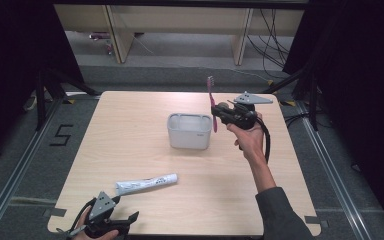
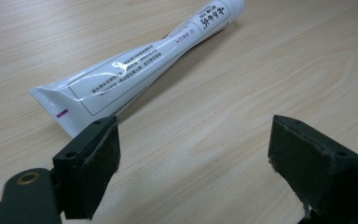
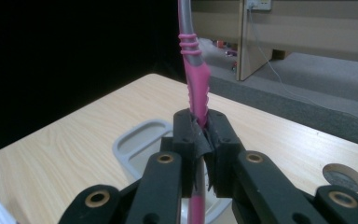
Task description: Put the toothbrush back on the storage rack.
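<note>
toothbrush (image 3: pixel 196 88): in the right gripper view its head runs off the top edge; the lower handle is hidden behind the closed jaws of the right gripper (image 3: pixel 203 140).
toothbrush bristles (image 1: pixel 210 80): too small in the high view to make out.
container (image 3: pixel 142 144): beyond the toothbrush in the right gripper view, its near part hidden by the jaws; the inside cannot be seen.
toothpaste tube (image 2: pixel 140 65): cap end cut off by the top edge of the left gripper view; print too small to read.
left gripper (image 1: pixel 111 220): far from the container, cut off by the bottom edge of the high view, the hand mostly out of frame.
</note>
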